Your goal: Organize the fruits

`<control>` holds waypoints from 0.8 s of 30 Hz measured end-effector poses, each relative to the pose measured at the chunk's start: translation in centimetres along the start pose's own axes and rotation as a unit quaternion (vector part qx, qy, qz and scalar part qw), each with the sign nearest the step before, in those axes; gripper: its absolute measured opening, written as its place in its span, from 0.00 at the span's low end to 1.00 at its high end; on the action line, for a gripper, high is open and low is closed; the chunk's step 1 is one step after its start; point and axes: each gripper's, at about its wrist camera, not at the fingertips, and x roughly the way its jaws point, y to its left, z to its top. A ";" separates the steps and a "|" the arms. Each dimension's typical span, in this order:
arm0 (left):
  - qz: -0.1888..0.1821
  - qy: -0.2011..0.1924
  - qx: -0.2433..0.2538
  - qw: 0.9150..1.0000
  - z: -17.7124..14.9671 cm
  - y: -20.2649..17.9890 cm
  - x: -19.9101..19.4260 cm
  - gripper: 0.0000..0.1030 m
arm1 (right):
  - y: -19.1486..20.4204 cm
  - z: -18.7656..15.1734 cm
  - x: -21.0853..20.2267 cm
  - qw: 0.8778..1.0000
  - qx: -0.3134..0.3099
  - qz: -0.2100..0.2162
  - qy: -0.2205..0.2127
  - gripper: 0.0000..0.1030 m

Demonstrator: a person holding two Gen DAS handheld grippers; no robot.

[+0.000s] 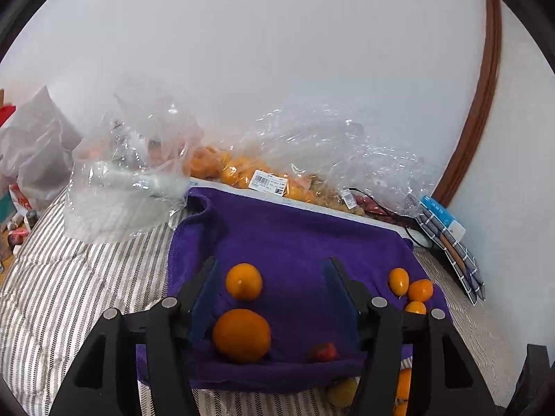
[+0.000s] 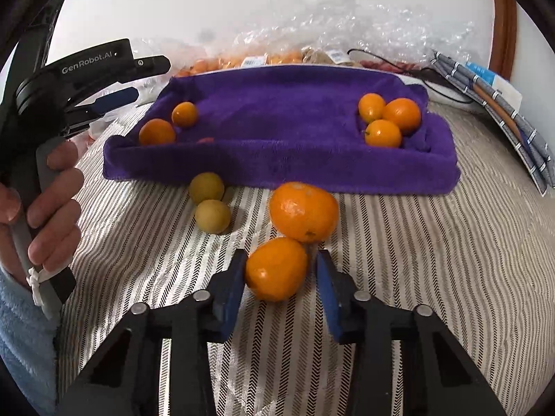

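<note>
Purple towelling lines the shallow tray (image 2: 277,170) that we have set on our striped bedcover (image 2: 399,277), and it holds fruit in two groups: at its left end sit two oranges, a larger one (image 1: 241,335) nearer us and a smaller one (image 1: 244,281) just beyond it, with a small red fruit (image 1: 324,352) near the front wall; at its right end three small oranges (image 2: 388,118) huddle together, touching. Our left gripper (image 1: 272,270) hovers over the left end with its jaws partly open and nothing between the pads. Our right gripper (image 2: 277,270) points down at the bedcover in front of the tray, its blue pads closed against a small orange (image 2: 276,269), which touches a bigger orange (image 2: 304,211) just behind it. Two yellowish round fruits (image 2: 210,204) lie beside each other near the tray's front wall, outside it. Behind the tray, crumpled clear plastic bags (image 1: 312,152) hold more orange fruit, one bearing a barcode label (image 1: 269,182). A clear plastic tub (image 1: 121,187) stands to the tray's left.
</note>
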 end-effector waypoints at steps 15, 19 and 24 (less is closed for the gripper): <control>-0.046 0.028 0.056 0.997 -1.0 -3.0 0.3 0.58 | -4.7 -1.7 -3.4 0.998 -0.004 -0.042 -0.048 0.33; -0.122 0.070 0.092 0.986 -1.8 -4.5 0.0 0.57 | -6.8 -1.7 -3.5 0.998 0.016 -0.048 -0.048 0.33; -0.158 0.111 0.130 0.972 -3.7 -6.1 -0.8 0.56 | -8.7 -1.6 -3.9 0.997 0.038 -0.040 -0.053 0.33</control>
